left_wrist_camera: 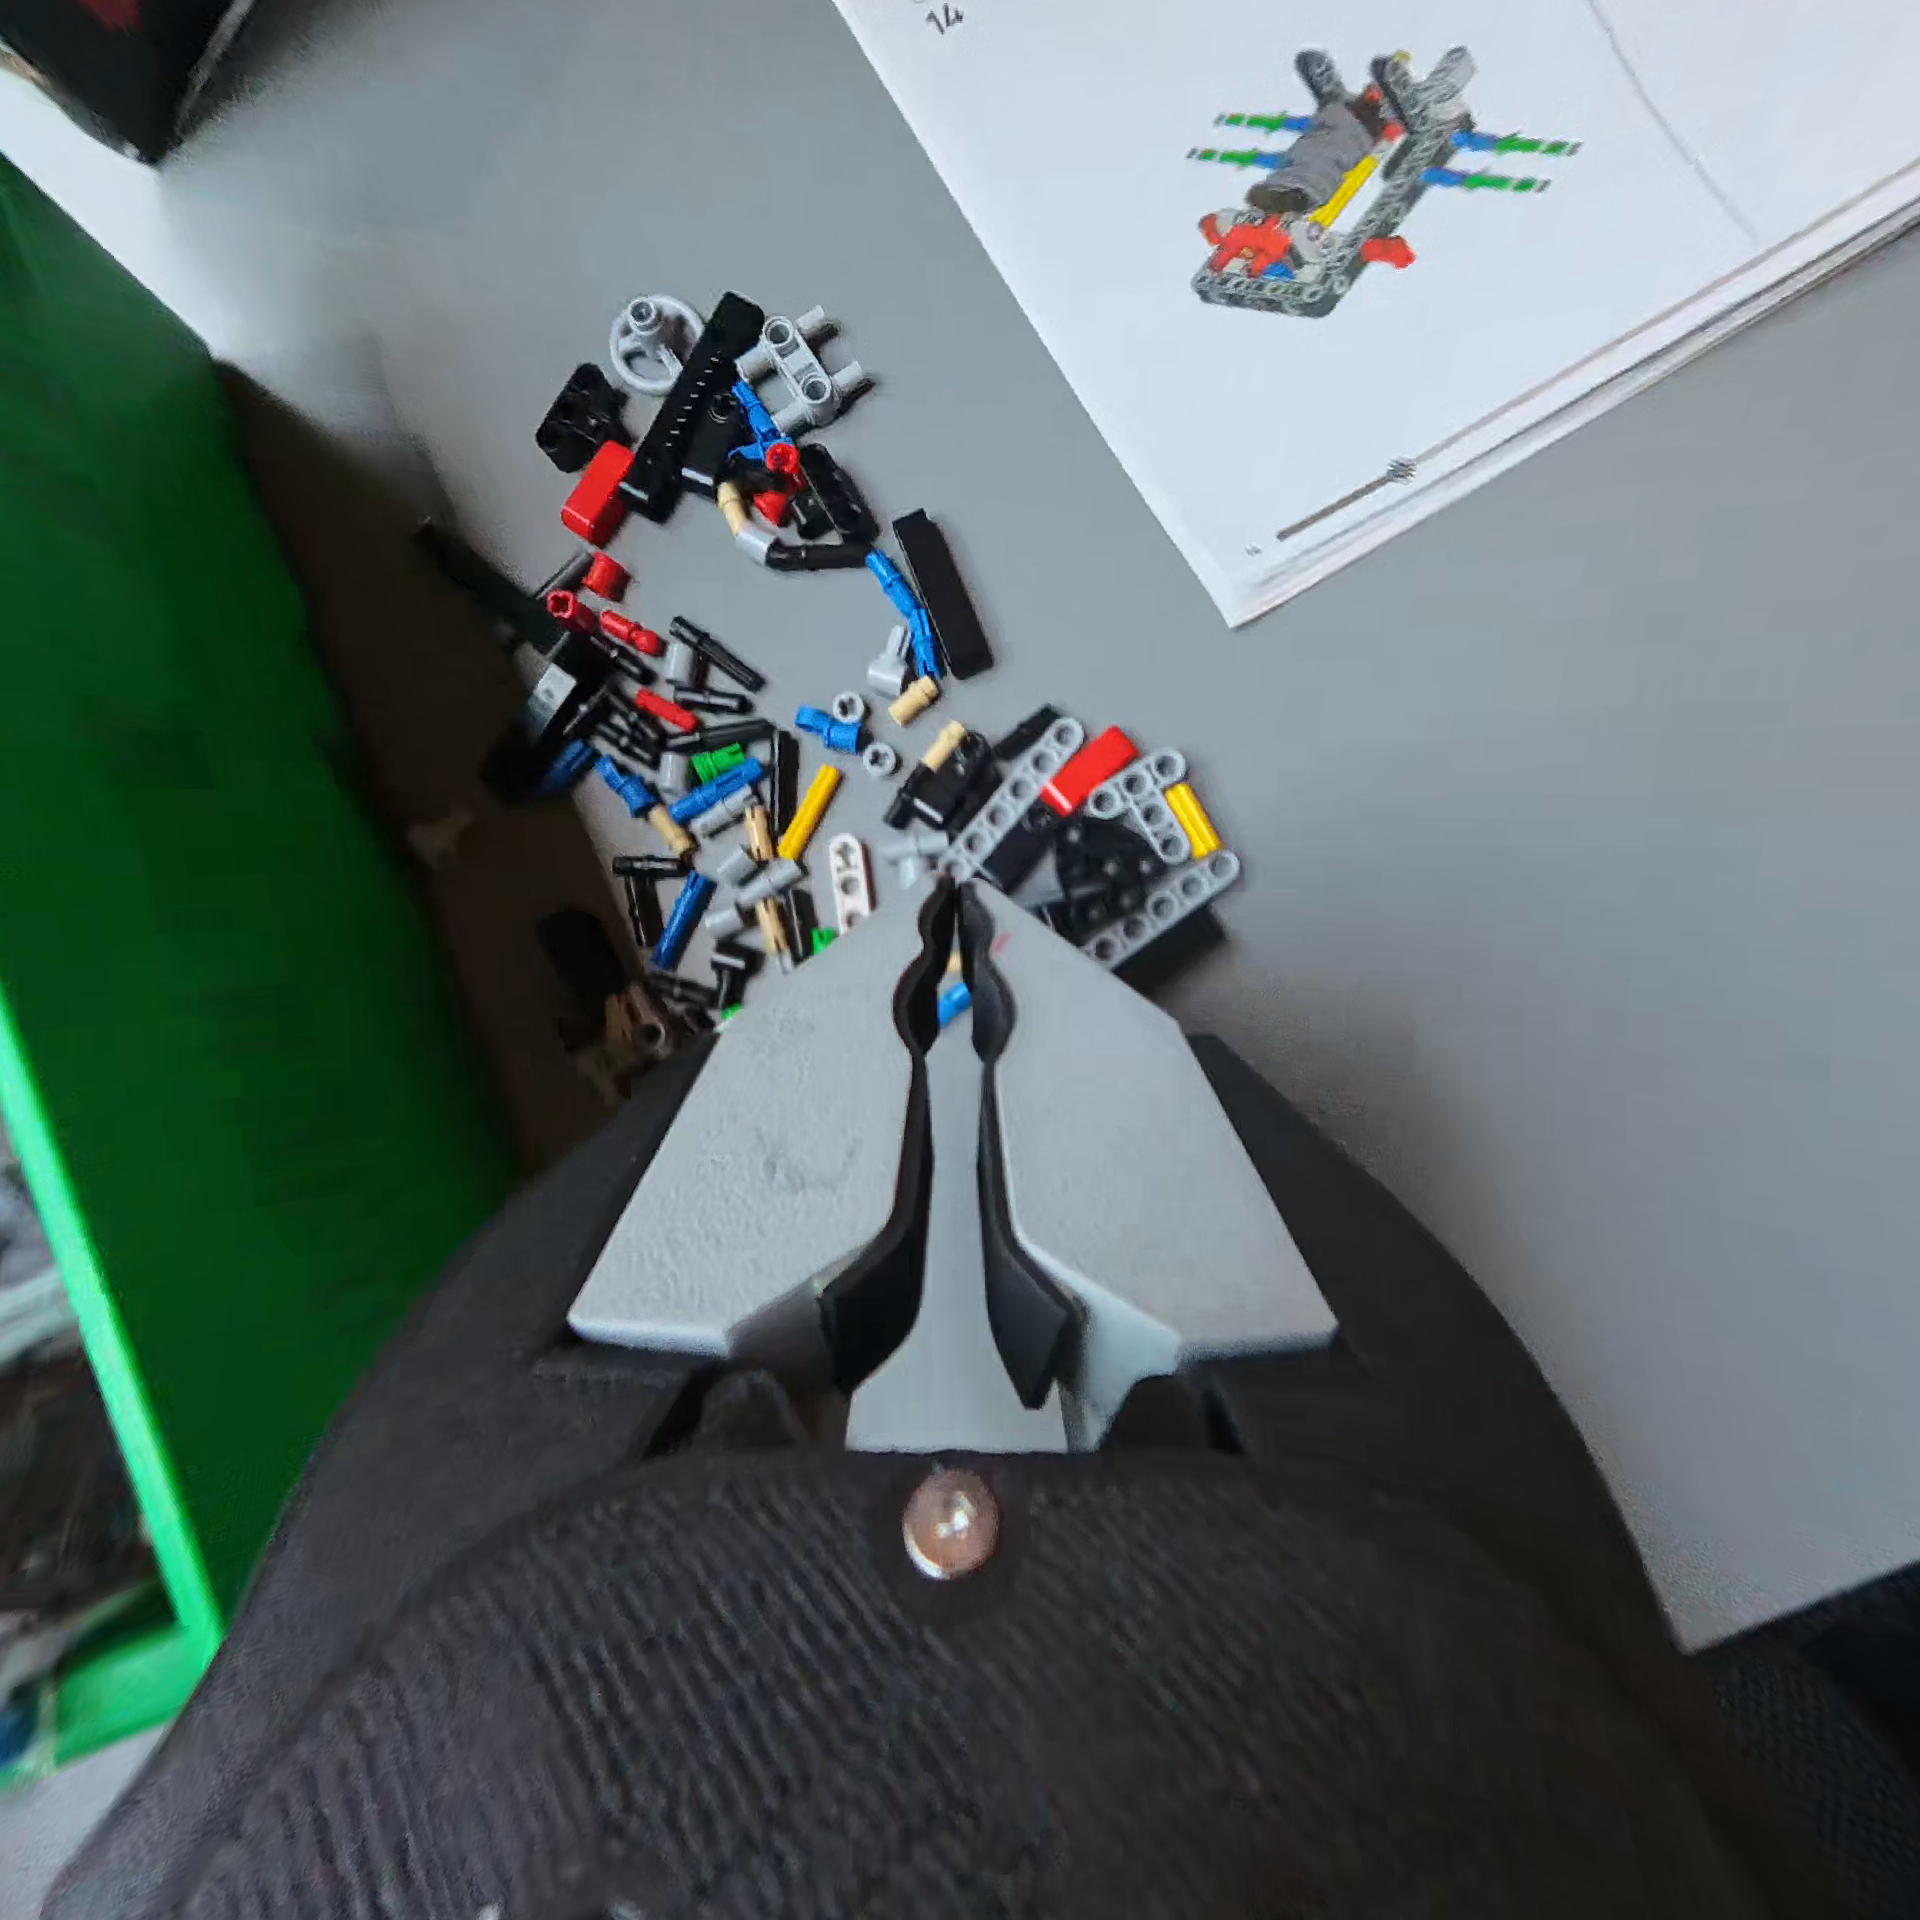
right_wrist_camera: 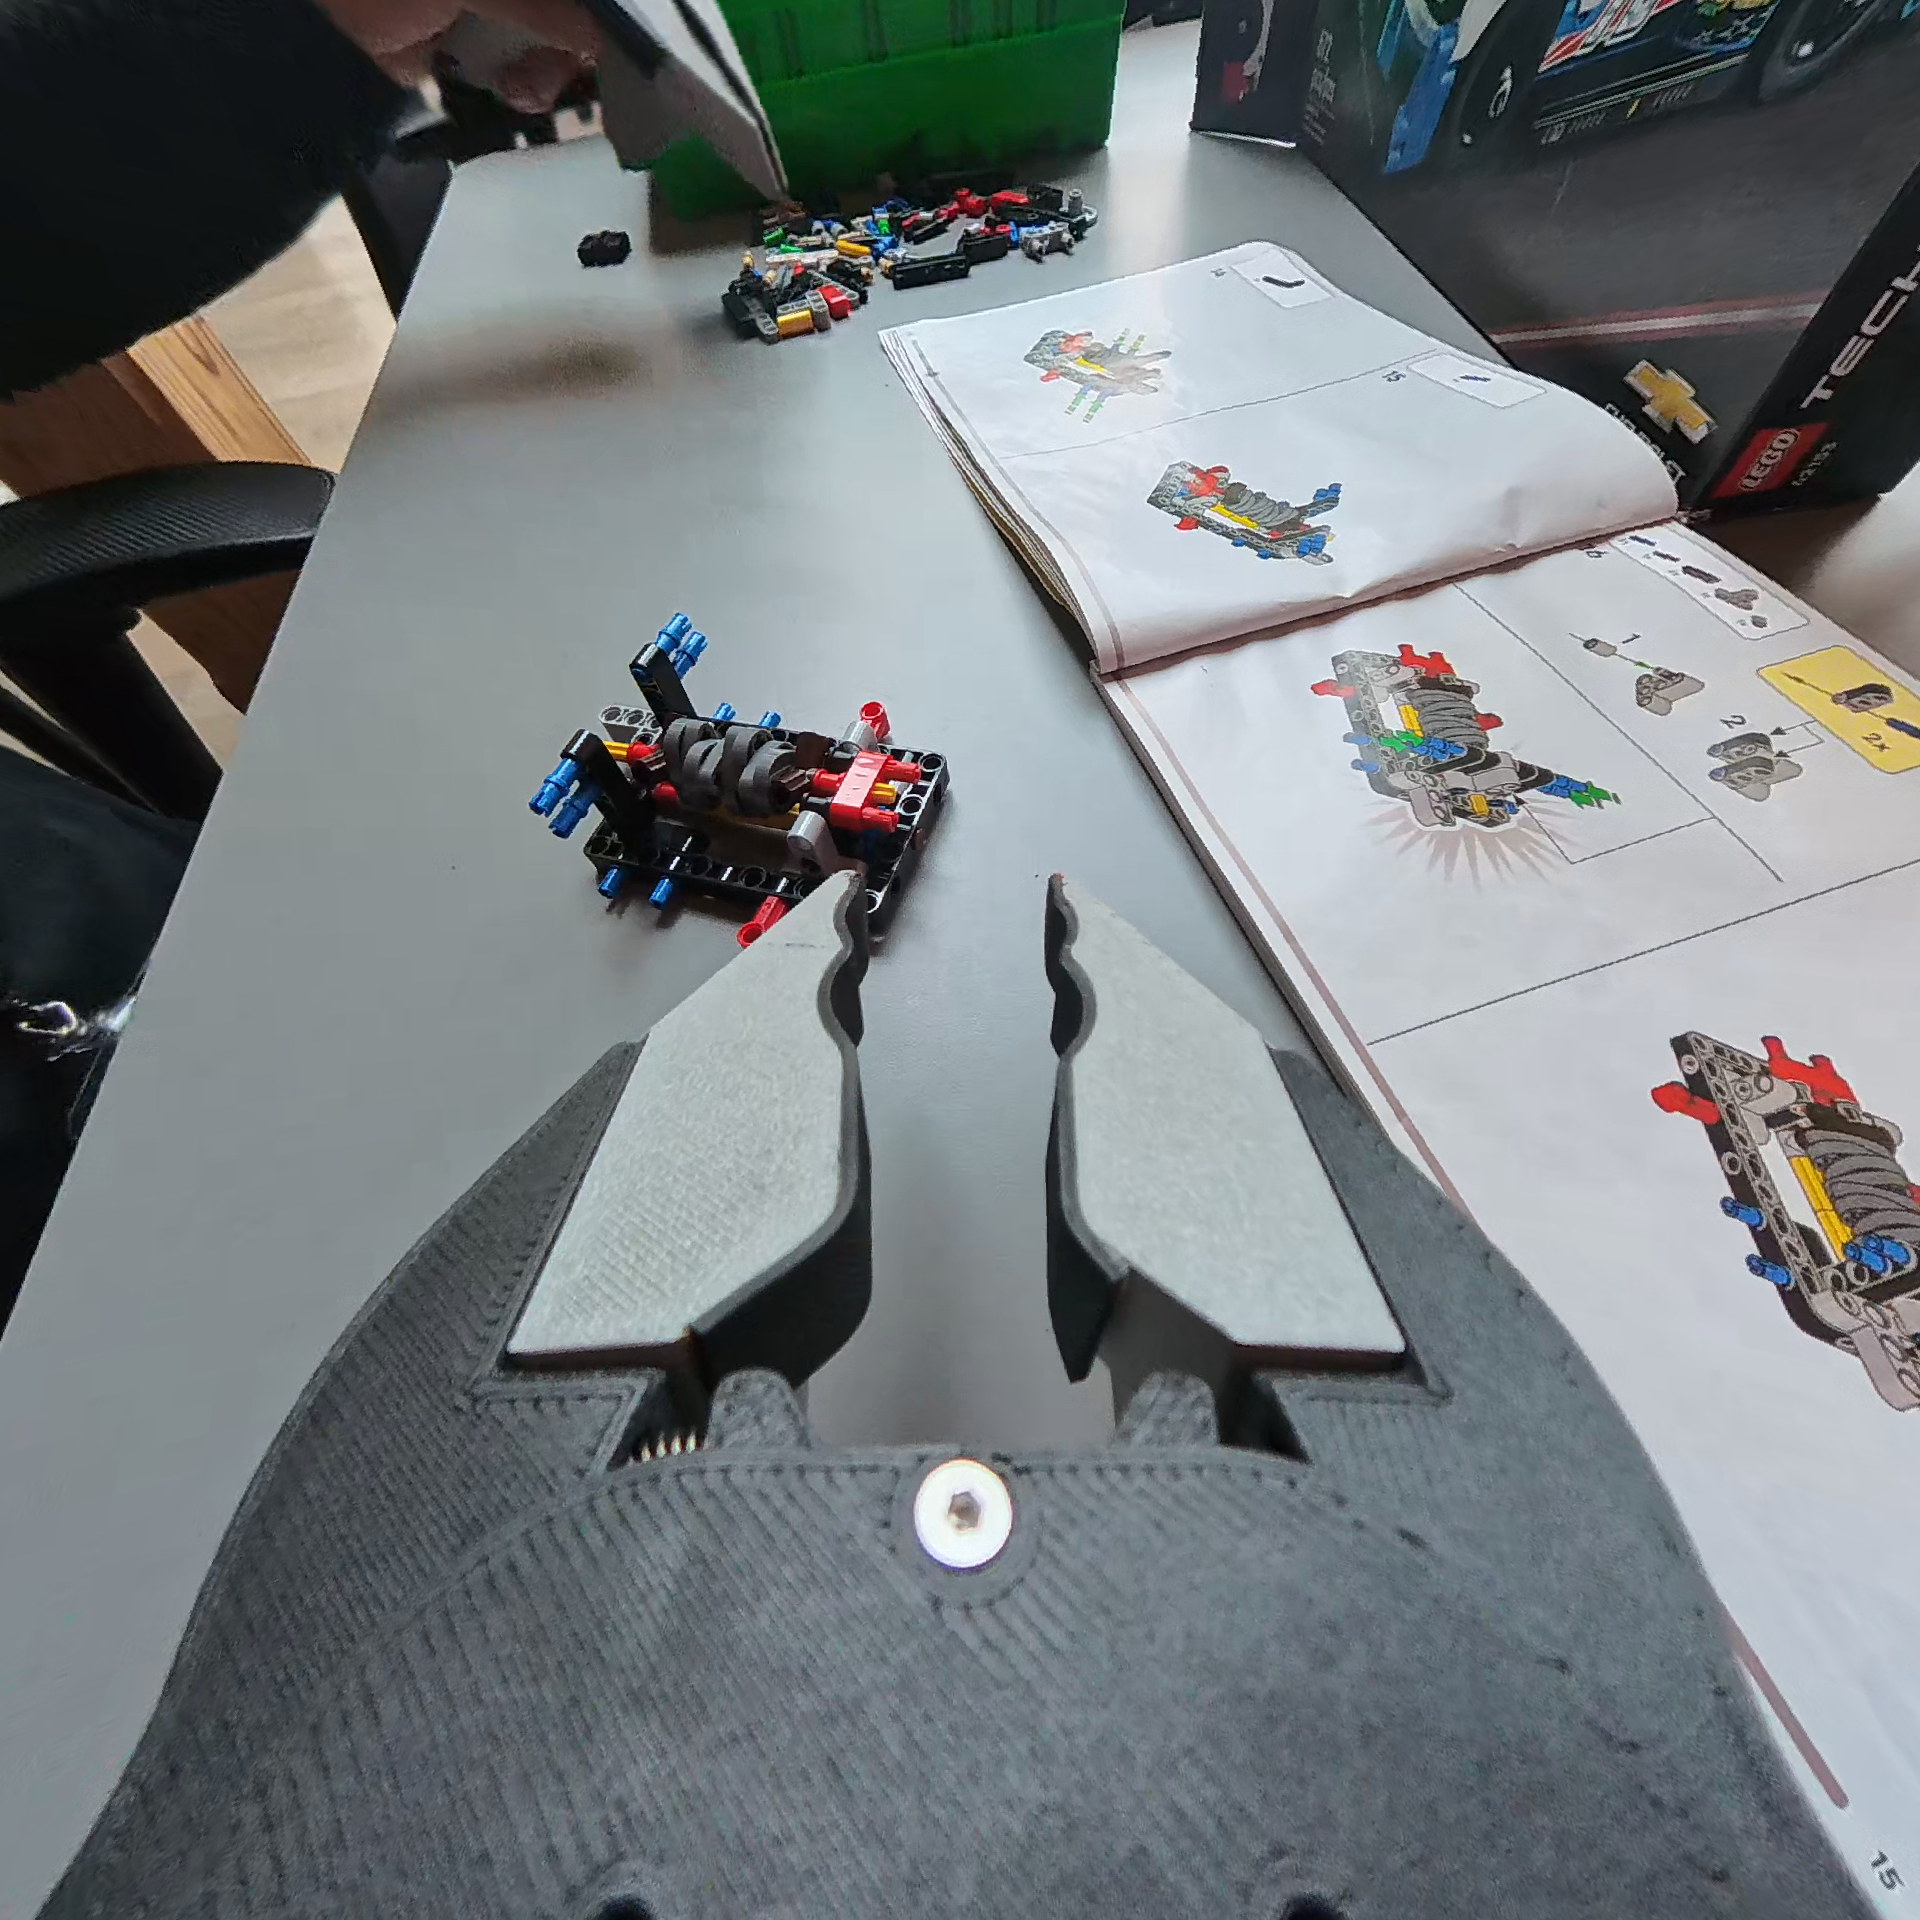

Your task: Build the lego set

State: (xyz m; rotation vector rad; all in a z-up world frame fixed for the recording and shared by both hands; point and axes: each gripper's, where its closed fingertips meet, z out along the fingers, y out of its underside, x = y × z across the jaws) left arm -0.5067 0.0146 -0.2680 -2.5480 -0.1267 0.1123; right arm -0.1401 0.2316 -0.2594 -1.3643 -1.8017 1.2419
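Left wrist view: ridged fingers [left_wrist_camera: 928, 997] pinch blue pin [left_wrist_camera: 953, 1004].

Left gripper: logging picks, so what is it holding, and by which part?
The left gripper is shut on a small blue lego pin, clamped across its middle, behind the fingertips.

The left gripper [left_wrist_camera: 954, 914] has its fingers pinched nearly together, while the right gripper [right_wrist_camera: 951, 904] holds them spread.
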